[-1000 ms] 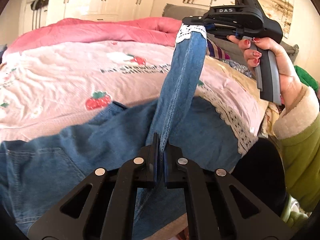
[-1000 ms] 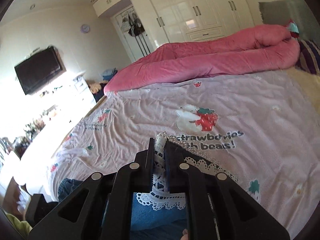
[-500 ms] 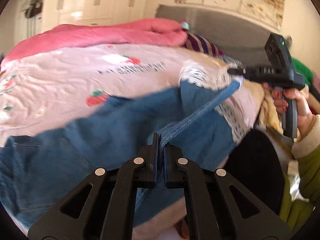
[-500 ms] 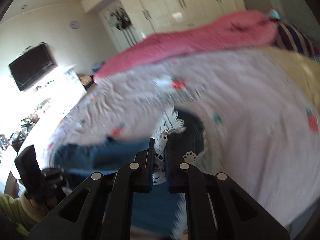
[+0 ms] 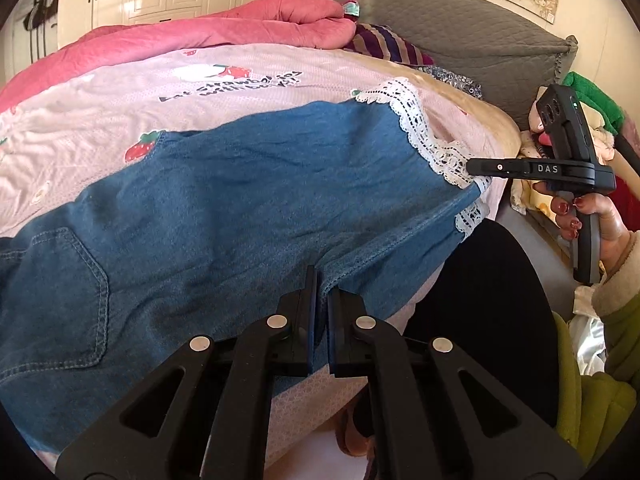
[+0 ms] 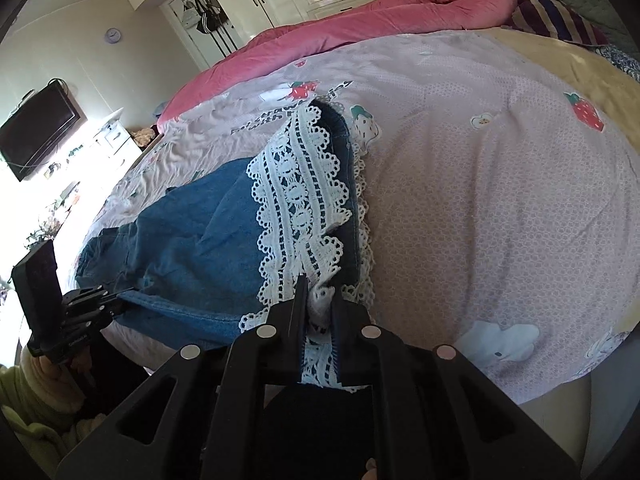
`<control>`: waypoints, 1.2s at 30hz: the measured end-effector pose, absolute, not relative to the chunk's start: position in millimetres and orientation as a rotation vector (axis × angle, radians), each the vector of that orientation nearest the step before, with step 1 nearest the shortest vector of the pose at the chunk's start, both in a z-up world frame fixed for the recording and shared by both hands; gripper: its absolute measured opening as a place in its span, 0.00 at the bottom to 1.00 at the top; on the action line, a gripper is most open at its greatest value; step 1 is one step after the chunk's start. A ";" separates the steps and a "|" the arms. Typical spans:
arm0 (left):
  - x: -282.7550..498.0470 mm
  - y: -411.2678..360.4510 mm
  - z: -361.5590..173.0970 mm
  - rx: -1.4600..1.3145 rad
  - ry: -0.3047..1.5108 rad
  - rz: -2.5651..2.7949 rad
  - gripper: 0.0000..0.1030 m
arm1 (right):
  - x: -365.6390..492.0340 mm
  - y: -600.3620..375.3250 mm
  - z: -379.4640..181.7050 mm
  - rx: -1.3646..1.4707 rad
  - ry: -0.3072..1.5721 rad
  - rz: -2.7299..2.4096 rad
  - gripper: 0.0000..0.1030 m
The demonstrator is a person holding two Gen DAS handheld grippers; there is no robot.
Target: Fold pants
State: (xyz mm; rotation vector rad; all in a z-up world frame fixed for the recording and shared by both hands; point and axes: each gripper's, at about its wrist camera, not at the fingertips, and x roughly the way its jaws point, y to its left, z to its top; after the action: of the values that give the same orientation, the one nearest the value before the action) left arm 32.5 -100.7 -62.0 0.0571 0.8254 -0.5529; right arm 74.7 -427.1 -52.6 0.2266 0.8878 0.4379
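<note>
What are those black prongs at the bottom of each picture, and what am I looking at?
No robot: a person holds a two-finger gripper in each hand, each with a camera looking along its fingers. One picture comes from the left gripper, one from the right gripper. Blue pants lie on the strawberry-print bed cover. The left is shut on their side edge. The lace hem sits between the right's jaws, which have just been opening; whether they pinch it is unclear.
</note>
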 end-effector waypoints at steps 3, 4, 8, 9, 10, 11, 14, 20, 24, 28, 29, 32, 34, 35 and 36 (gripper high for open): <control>33.0 -101.3 -64.3 0.060 0.835 -0.553 0.00 | 72.1 -430.5 -61.7 0.209 0.929 0.409 0.20; 33.1 -101.6 -64.2 0.060 0.836 -0.554 0.00 | 69.7 -434.3 -64.0 0.219 0.943 0.400 0.23; 31.7 -101.8 -64.1 0.062 0.839 -0.558 0.00 | 62.5 -444.5 -60.5 0.267 0.936 0.391 0.33; 31.1 -102.1 -64.2 0.065 0.839 -0.559 0.00 | 62.5 -444.5 -58.7 0.268 0.935 0.386 0.34; 30.7 -102.3 -64.2 0.066 0.839 -0.559 0.00 | 63.8 -443.8 -58.3 0.274 0.937 0.385 0.34; 30.4 -101.8 -64.5 0.065 0.840 -0.560 0.00 | 65.3 -443.2 -57.7 0.296 0.940 0.396 0.40; 30.9 -101.4 -64.5 0.067 0.842 -0.562 0.00 | 69.5 -435.8 -60.9 0.309 0.959 0.424 0.45; 26.3 -103.0 -63.1 0.078 0.840 -0.570 0.01 | 63.6 -415.9 -67.0 0.147 1.006 0.381 0.12; 25.2 -104.2 -60.4 0.080 0.841 -0.578 0.02 | 57.5 -415.0 -63.8 0.113 1.012 0.369 0.12; 25.9 -104.6 -62.5 0.090 0.854 -0.580 0.02 | 57.1 -406.4 -74.4 0.062 1.060 0.361 0.15; 25.7 -104.6 -62.5 0.091 0.857 -0.583 0.03 | 57.4 -404.8 -77.5 0.054 1.077 0.344 0.19; 25.3 -104.3 -61.4 0.083 0.855 -0.601 0.10 | 59.7 -416.7 -71.7 0.110 1.097 0.299 0.43; 22.9 -105.1 -62.1 0.088 0.857 -0.607 0.15 | 58.8 -427.6 -57.6 0.140 1.055 0.283 0.48; 22.1 -106.6 -63.0 0.092 0.861 -0.615 0.18 | 58.9 -432.2 -48.2 0.154 1.025 0.274 0.52; 21.2 -107.5 -63.8 0.094 0.863 -0.621 0.21 | 61.1 -437.3 -36.1 0.179 0.983 0.269 0.58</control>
State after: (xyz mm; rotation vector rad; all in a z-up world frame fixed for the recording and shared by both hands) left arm 21.2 -107.5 -63.8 0.0935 0.8632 -0.6213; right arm 61.1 -437.3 -36.1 0.1788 0.9832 0.2691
